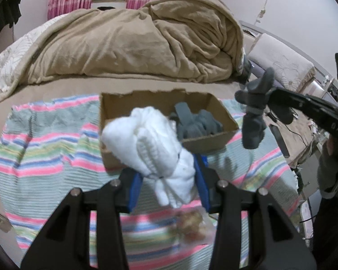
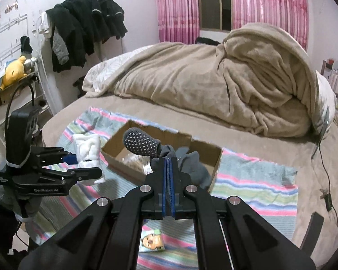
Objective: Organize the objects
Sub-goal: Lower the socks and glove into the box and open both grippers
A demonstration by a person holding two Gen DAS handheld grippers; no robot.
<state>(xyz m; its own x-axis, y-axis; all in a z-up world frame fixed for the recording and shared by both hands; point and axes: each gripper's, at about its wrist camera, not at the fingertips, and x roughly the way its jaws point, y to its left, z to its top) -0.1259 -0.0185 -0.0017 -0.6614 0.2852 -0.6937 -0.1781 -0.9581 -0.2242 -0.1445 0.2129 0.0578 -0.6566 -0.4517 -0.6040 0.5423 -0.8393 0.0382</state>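
Two loads are held above the bed, neither yet boxed.

A white sock bundle is clamped in the left gripper, a grey sock in the right gripper, both near the cardboard box. Grey socks are already lying inside, so sorting is judged partly done. A striped towel is spread beneath, with a beige blanket heaped behind and pink curtains beyond.

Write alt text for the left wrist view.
The left claw grips a bundle of white knitted socks above a striped towel on a bed. Ahead sits an open brown cardboard box holding grey socks; the right claw dangles another grey sock.
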